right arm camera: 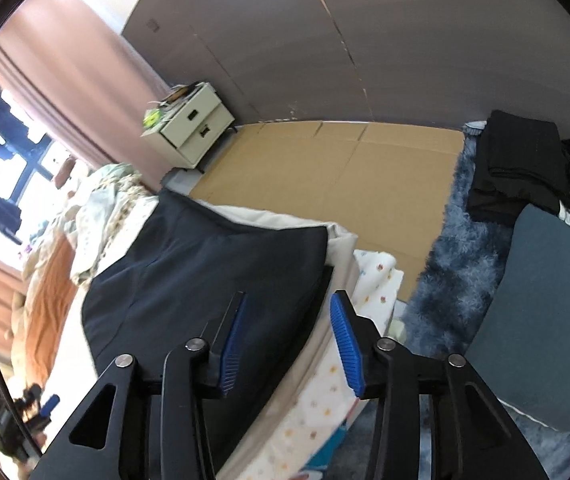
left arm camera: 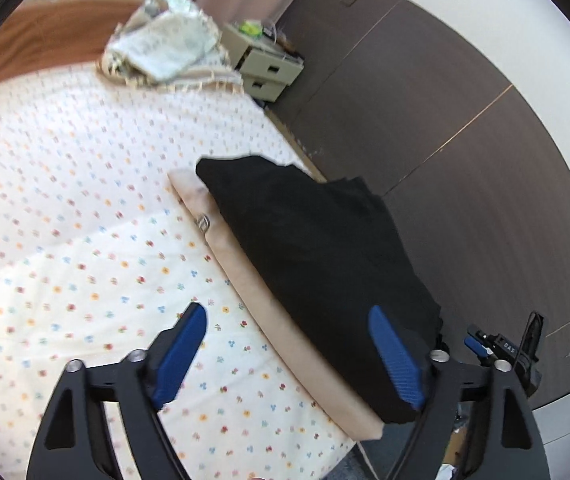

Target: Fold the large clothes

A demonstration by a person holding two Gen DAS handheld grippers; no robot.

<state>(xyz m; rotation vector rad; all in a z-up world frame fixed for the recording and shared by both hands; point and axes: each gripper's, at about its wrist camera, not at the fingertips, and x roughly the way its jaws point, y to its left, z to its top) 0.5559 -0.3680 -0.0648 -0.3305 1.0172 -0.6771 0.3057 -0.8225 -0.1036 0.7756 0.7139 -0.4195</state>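
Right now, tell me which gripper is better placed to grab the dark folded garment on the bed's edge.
Right, probably. The right gripper is open with the dark folded garment directly between and ahead of its fingers. The left gripper, also open, points mostly at the floral bedsheet, with the garment off to one side.

Beige garment mostly hidden under dark garment.

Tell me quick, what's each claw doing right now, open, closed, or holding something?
Left claw: open, holding nothing, over the folded black cloth garment's edge.
Right claw: open, holding nothing, above the same garment.
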